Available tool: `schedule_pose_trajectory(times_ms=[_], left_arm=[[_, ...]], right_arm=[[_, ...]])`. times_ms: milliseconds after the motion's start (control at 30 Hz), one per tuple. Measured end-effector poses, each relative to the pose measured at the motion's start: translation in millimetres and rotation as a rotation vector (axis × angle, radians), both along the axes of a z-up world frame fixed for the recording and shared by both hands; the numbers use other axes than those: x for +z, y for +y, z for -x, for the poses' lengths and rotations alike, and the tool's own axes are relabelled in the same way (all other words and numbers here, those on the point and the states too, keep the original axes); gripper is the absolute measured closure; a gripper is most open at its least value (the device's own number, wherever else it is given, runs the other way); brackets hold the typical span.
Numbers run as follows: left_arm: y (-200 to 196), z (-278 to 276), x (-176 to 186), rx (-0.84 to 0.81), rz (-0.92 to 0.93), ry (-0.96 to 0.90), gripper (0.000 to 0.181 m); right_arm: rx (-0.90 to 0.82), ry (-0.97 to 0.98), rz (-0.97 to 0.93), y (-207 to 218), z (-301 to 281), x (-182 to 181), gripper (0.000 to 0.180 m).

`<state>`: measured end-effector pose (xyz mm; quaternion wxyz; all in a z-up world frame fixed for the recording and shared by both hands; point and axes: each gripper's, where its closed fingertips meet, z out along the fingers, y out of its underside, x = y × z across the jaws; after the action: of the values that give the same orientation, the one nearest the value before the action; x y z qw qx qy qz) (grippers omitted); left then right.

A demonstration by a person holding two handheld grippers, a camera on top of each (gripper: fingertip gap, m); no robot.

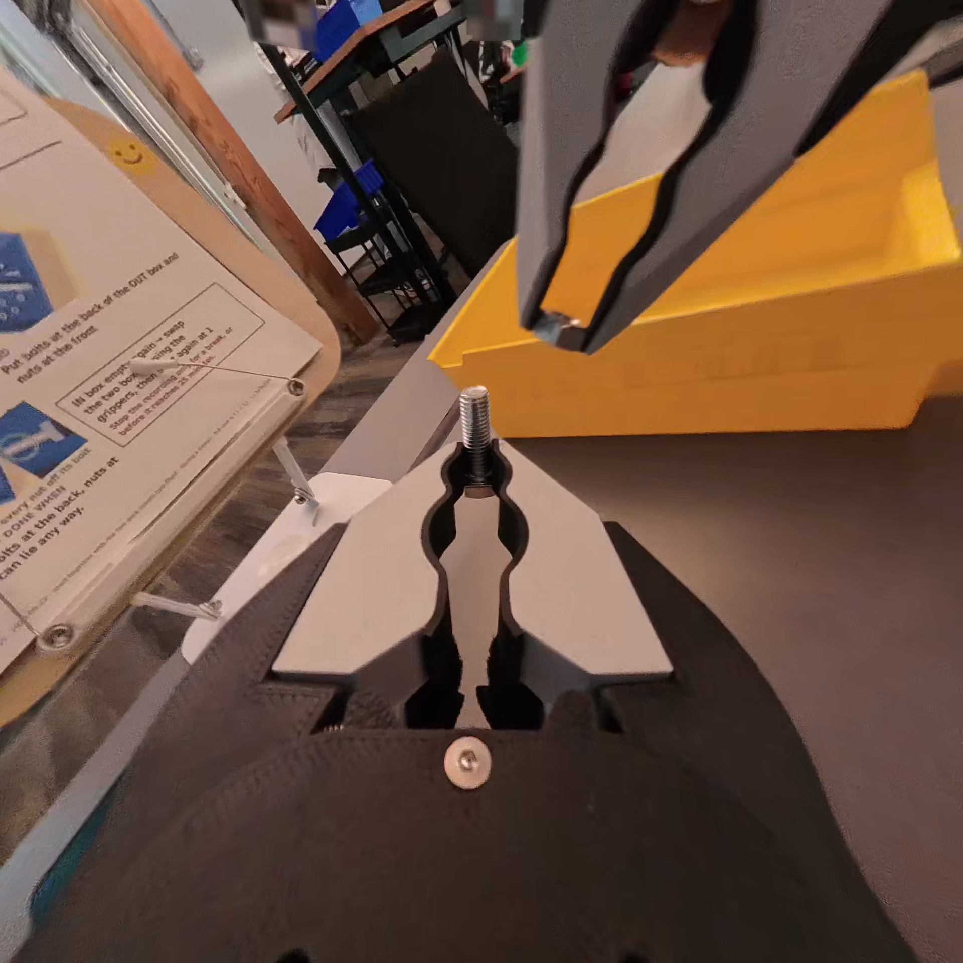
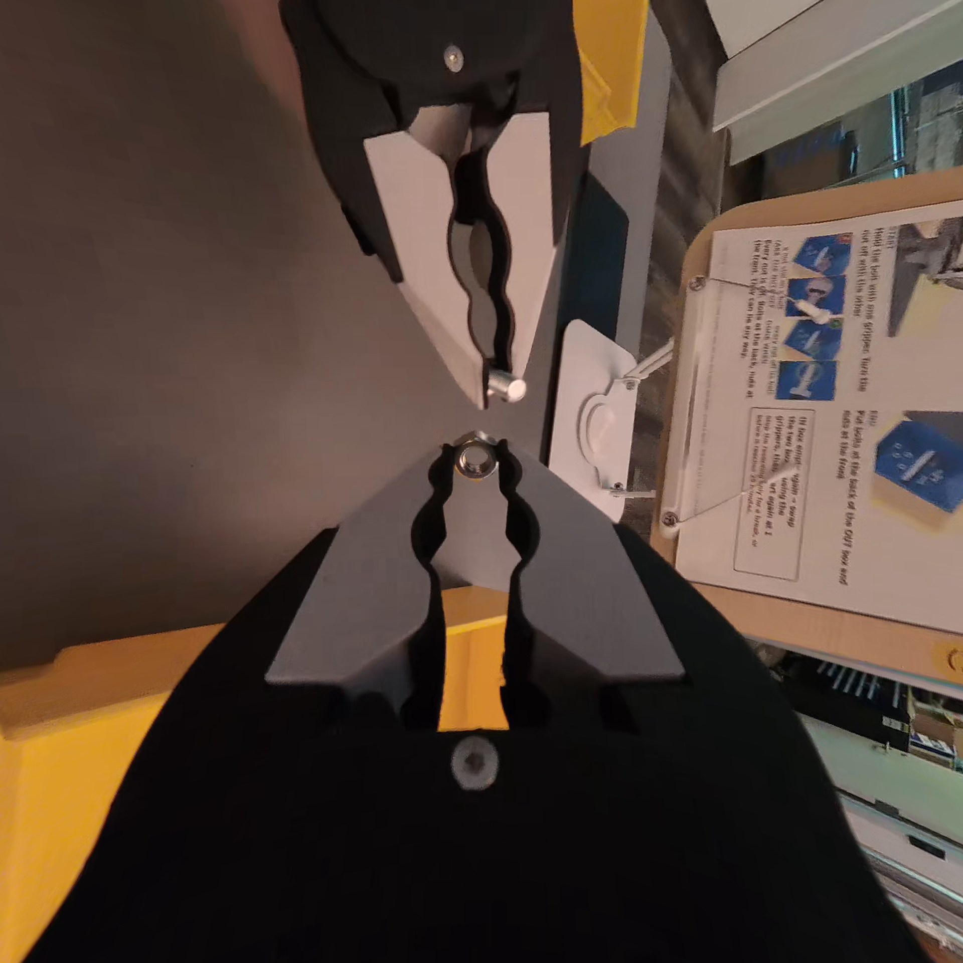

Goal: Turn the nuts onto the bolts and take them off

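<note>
My left gripper [image 1: 475,458] is shut on a silver bolt [image 1: 474,417]; its threaded end sticks out past the fingertips. My right gripper [image 2: 473,458] is shut on a silver hex nut [image 2: 473,463] at its fingertips, with the hole facing the bolt. In the left wrist view the right gripper [image 1: 563,333] hangs above and to the right of the bolt with the nut [image 1: 560,331] in its tips. In the right wrist view the left gripper [image 2: 497,388] points toward mine with the bolt [image 2: 508,390] a short gap from the nut. Nut and bolt are apart.
A yellow bin [image 1: 729,333] stands on the dark table [image 1: 755,547] behind the grippers; it also shows in the right wrist view [image 2: 78,729]. An instruction sheet on a wooden board [image 1: 130,417] stands at the left on a white base [image 1: 333,500]. The table edge is near. Left tips to right tips: about 4 cm.
</note>
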<state>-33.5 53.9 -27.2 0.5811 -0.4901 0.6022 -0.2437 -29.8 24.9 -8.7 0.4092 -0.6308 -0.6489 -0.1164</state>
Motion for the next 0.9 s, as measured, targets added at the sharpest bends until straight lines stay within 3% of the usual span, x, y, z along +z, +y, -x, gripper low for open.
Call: schedule_pose_trajectory(times_ms=[300,900], left_arm=[[-8,-5,-34,-0.058,-0.142,0.089,0.174],[-29,-6,-26,-0.132,-0.273,0.086,0.173]], right_arm=[[0.061,-0.016,0.032,-1,14,-13,0.163],[0.05,-0.12,0.074,-12,15,-24,0.163]])
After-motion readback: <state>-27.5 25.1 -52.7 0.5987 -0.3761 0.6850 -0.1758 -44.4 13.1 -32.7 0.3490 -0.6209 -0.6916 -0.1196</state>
